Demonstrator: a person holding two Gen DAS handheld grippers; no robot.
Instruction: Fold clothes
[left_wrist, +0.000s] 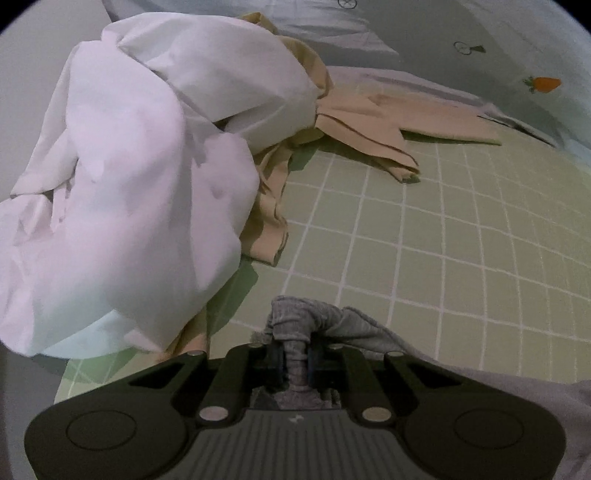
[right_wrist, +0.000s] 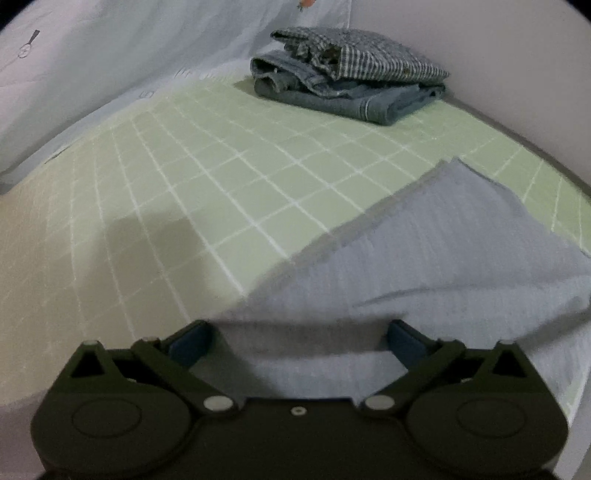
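Green gridded mat (right_wrist: 207, 177); left jaws clamp grey garment (left_wrist: 295, 332), right jaws apart.

L gripper (left_wrist: 295, 363) clamped, R gripper (right_wrist: 297, 341) fingers (right_wrist: 190, 341) spread wide

You get dim, bluish light in both views. Fisheye bends green gridded mat (right_wrist: 258, 177), corners vignette black. Right view soft, smeared; dark shadow patch on mat. White crumpled cloth (left_wrist: 129, 184) brightest, slightly overexposed.
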